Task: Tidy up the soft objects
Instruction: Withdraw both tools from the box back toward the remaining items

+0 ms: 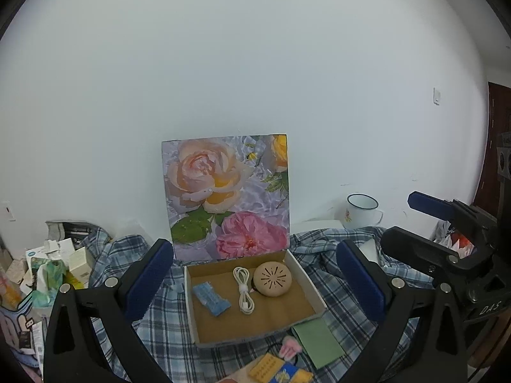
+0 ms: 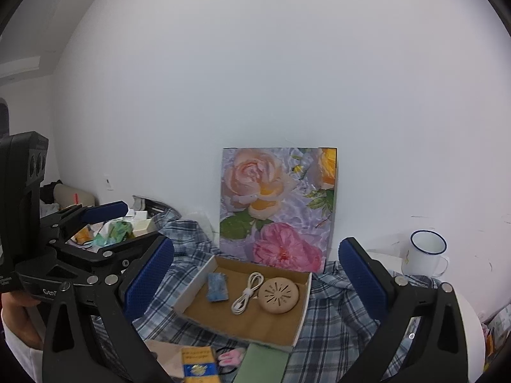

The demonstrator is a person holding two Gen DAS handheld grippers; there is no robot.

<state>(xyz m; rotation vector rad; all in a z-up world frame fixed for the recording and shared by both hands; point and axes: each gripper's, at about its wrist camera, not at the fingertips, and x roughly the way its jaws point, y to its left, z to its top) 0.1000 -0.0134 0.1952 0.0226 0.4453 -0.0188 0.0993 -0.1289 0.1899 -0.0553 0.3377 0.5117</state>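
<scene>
An open cardboard box (image 1: 314, 290) (image 2: 199, 282) lies on a blue plaid cloth (image 1: 166, 328) (image 2: 335, 319), its floral lid (image 1: 226, 194) (image 2: 278, 207) leaning upright on the wall. Inside lie a blue packet (image 1: 211, 298) (image 2: 217, 287), a coiled white cable (image 1: 243, 289) (image 2: 246, 293) and a round tan pad (image 1: 272, 278) (image 2: 278, 295). My left gripper (image 1: 255, 282) hovers open in front of the box, holding nothing. My right gripper (image 2: 255, 282) is also open and holds nothing. In front of the box lie a green cloth (image 1: 317, 341) (image 2: 262, 364), a pink item (image 1: 289, 347) (image 2: 230, 358) and a yellow-blue packet (image 1: 279, 371) (image 2: 198, 365).
A white enamel mug (image 1: 362, 211) (image 2: 426, 252) stands at the back right by the wall. A heap of boxes and packaging (image 1: 48, 271) (image 2: 121, 226) crowds the left side. The other gripper shows at each view's edge (image 1: 447, 239) (image 2: 80, 239). A person's hand (image 2: 17, 316) holds the left one.
</scene>
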